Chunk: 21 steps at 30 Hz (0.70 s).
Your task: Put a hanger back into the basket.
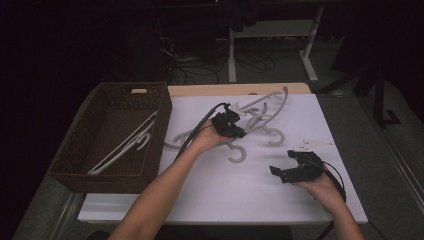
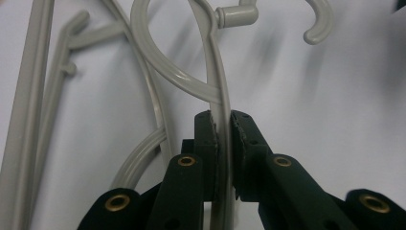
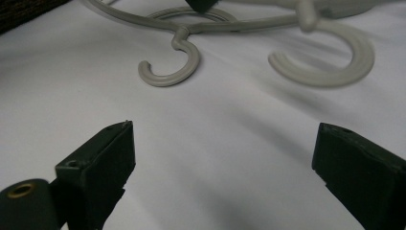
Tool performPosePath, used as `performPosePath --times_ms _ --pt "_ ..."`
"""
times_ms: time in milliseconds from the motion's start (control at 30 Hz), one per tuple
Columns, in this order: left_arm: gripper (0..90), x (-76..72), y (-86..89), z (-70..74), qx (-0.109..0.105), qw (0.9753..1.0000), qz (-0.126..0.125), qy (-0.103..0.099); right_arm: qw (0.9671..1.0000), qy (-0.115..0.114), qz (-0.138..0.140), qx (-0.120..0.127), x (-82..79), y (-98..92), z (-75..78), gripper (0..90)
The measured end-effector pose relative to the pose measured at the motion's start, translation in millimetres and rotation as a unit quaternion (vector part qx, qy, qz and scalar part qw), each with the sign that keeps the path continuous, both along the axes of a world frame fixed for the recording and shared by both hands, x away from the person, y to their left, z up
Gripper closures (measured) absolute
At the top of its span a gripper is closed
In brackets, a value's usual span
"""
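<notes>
Hanger: a grey plastic hanger (image 2: 221, 91) lies in a pile on the white table (image 1: 210, 190), near the basket (image 1: 80, 175).
Left gripper: the left gripper (image 2: 224, 136) pinches the hanger's thin arm tight between its jaws.
Right gripper: the right gripper (image 3: 222, 167) is wide open, holds nothing, and sits just above the table.

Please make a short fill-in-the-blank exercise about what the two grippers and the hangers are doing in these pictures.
1. The left gripper has its fingers closed on a grey ____.
2. The right gripper has its fingers ____, with nothing between them.
3. Some hangers already lie inside the brown wicker ____.
4. The other hangers lie on the ____ table top.

Missing words: hanger; open; basket; white
</notes>
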<state>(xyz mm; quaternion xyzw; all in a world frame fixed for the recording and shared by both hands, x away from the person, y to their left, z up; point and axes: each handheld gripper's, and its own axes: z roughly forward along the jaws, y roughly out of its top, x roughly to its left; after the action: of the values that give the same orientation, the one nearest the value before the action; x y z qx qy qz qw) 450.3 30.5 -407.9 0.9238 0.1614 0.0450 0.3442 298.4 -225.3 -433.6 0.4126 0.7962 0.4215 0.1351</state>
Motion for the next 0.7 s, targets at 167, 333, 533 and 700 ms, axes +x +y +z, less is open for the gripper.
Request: performPosePath --times_ms 167,333,533,700 --pt "82.8 -6.6 13.9 26.3 -0.02 0.9998 0.005 -0.001 1.0 -0.001 -0.001 0.0 -0.1 -0.2 0.3 7.0" --pt "82.7 -16.9 40.8 62.3 -0.031 0.9995 0.011 0.002 1.0 -0.001 -0.002 0.0 0.4 -1.2 0.1 7.0" --pt "82.6 -29.6 75.6 95.4 -0.044 0.9988 0.022 0.008 1.0 0.0 -0.002 -0.001 0.6 -0.5 0.1 7.0" --pt "82.6 -41.8 109.9 120.3 -0.061 0.9975 0.034 0.014 1.0 -0.001 0.0 -0.004 0.9 1.6 -0.1 7.0"
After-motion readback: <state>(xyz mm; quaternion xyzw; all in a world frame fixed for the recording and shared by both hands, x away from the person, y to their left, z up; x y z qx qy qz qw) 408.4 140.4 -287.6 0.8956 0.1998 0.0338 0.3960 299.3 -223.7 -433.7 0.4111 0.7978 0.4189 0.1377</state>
